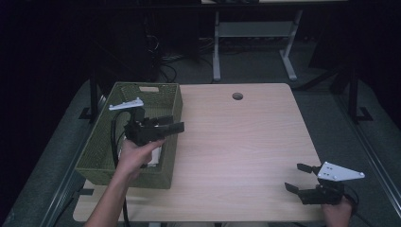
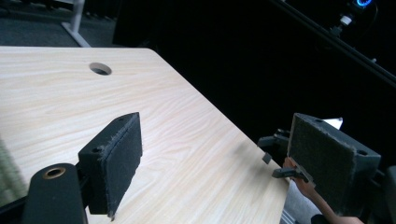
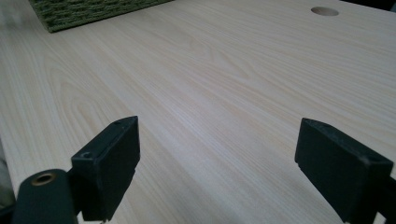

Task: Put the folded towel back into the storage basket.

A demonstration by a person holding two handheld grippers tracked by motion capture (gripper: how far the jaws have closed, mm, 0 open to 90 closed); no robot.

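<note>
Held above the green woven basket (image 1: 171, 101), the left gripper (image 1: 176, 124) is seen with its jaws spread apart and nothing between them; its jaws are pointed across the wooden table (image 1: 236, 142) toward the right gripper (image 1: 299, 177). Just below the left gripper, inside the basket, a white object (image 1: 157, 153) is partly hidden by the hand (image 1: 135, 156). Well apart from it, the right gripper is kept low near the table's edge, its jaws also spread wide and empty.
</note>
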